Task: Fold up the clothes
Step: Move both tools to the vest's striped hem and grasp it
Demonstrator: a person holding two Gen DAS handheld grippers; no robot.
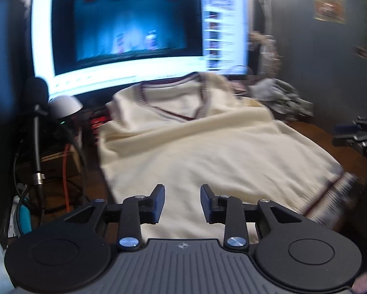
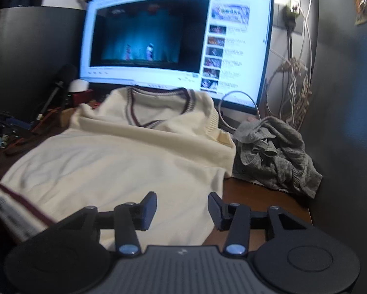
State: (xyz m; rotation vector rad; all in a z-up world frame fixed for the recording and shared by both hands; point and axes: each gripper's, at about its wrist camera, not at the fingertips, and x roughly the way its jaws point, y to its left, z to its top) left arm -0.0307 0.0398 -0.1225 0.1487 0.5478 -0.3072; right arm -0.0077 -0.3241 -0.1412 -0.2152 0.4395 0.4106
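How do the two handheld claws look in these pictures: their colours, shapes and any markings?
Both look alike. The left claw and the right claw each have two black fingers with dark blue flat pads, on black link arms fixed by silver round screws. Behind them sit two black round discs beside a grey ribbed plate with a small crosshair-like mark in the middle. No cables show on either, and no sleeve can be told for sure.

Brown wooden desk [image 2: 261,196]: cream vest [image 2: 114,161] spread flat, crumpled grey garment [image 2: 276,161] beside.

Left gripper [image 1: 182,203]: fingers [image 1: 158,202] parted, nothing between, tilted downward. Right gripper [image 2: 182,210]: fingers [image 2: 147,209] parted wider, empty, tilted downward.
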